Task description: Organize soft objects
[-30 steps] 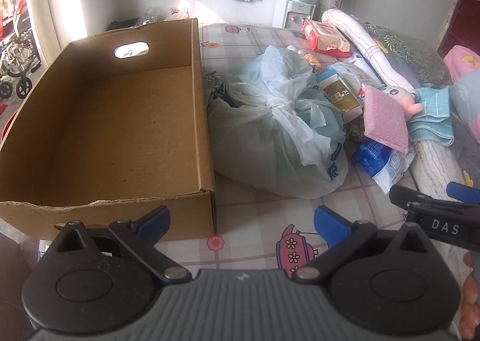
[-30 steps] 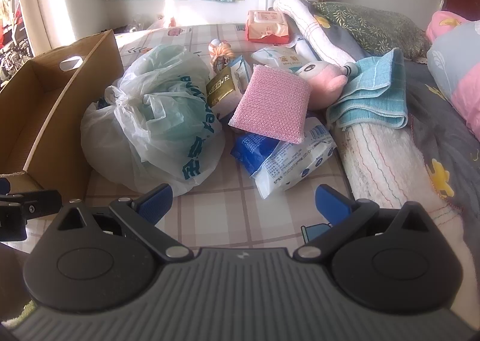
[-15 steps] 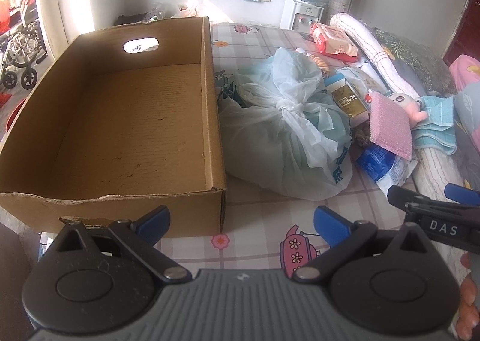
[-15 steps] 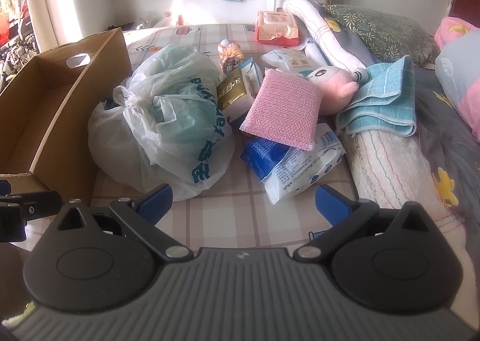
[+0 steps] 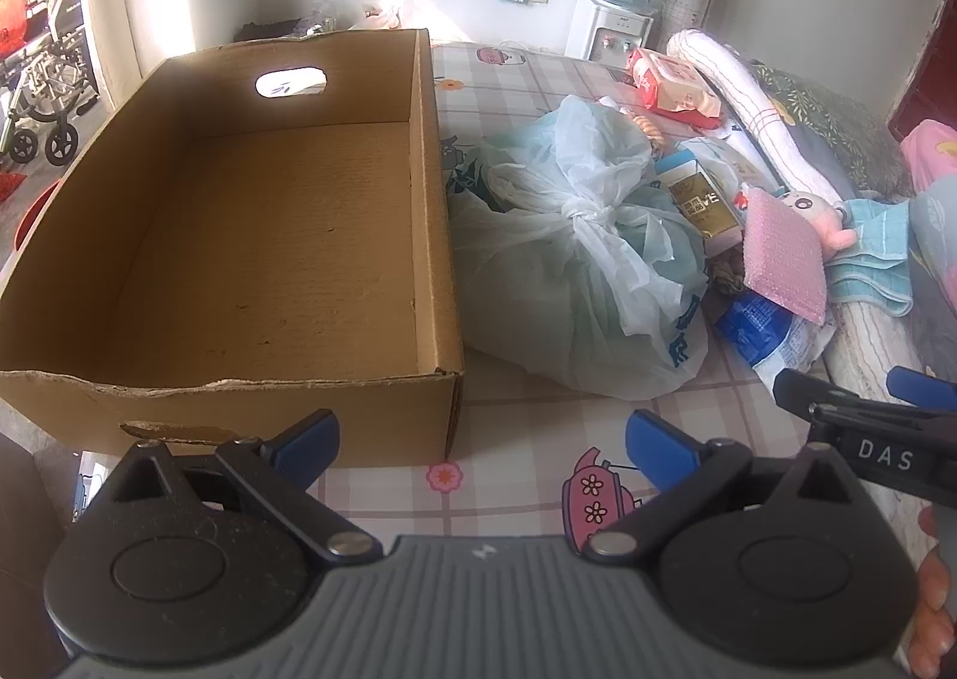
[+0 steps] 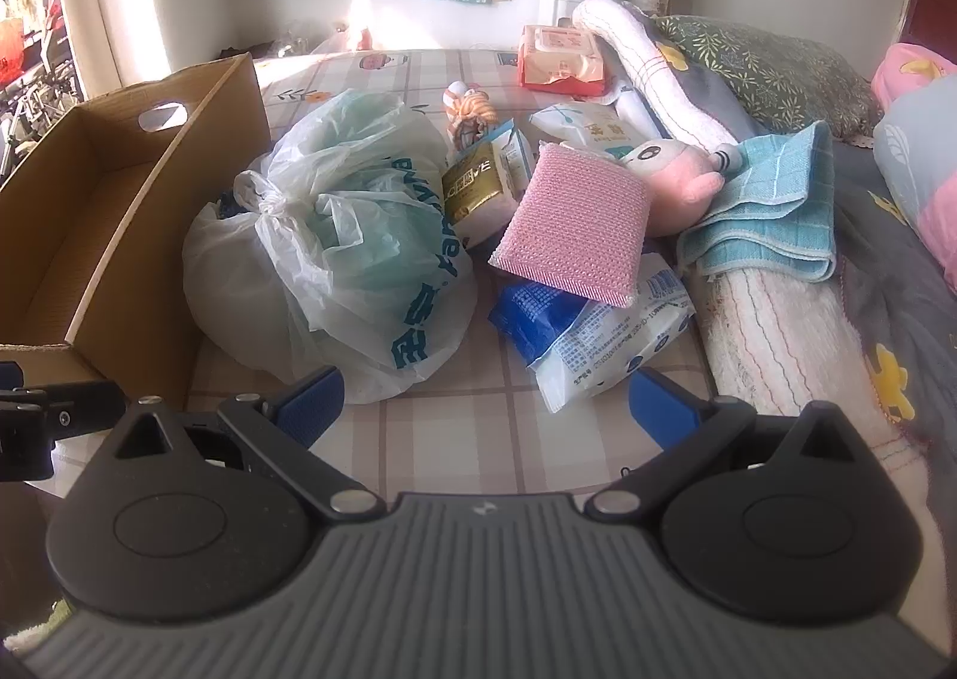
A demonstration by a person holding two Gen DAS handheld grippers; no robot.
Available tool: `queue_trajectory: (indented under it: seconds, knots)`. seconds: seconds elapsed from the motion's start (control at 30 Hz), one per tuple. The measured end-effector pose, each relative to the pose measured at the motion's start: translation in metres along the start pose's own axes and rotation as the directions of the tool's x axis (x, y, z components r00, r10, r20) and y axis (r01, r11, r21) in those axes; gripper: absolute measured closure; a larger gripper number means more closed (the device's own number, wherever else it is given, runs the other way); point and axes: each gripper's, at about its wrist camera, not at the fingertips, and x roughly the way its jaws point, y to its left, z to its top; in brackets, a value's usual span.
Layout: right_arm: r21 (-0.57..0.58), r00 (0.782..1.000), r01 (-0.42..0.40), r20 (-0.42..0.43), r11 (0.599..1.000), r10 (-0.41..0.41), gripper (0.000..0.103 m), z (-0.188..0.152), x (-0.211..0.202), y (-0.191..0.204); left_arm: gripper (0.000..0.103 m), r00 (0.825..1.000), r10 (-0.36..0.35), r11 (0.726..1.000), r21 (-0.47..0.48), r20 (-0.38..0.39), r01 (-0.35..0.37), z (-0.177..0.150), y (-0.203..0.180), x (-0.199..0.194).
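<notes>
A cardboard box [image 5: 269, 236] sits bare ahead of the left tongs [image 5: 481, 440], a knotted plastic bag [image 6: 335, 254] just beside it. Ahead of the right tongs [image 6: 484, 407], a pink sponge [image 6: 574, 224] rests on a tissue pack [image 6: 592, 332]. Both tongs hover spread wide over the bed [image 6: 478, 428], gripping nothing.

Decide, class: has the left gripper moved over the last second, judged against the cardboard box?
Yes. The left gripper has shifted leftward and slightly back: the cardboard box now sits further right in its view, with more of its near wall showing.
</notes>
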Motion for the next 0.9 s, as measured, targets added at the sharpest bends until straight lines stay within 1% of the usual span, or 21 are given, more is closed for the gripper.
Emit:
queue_trajectory:
  seconds: [0.9]
  knots:
    - [-0.015, 1.000, 0.012, -0.022, 1.000, -0.012, 0.001, -0.0025, 0.0059, 0.0020, 0.001, 1.000, -0.001, 1.000, 0.002, 0.000, 0.001, -0.0016, 0.0005, 0.0001]
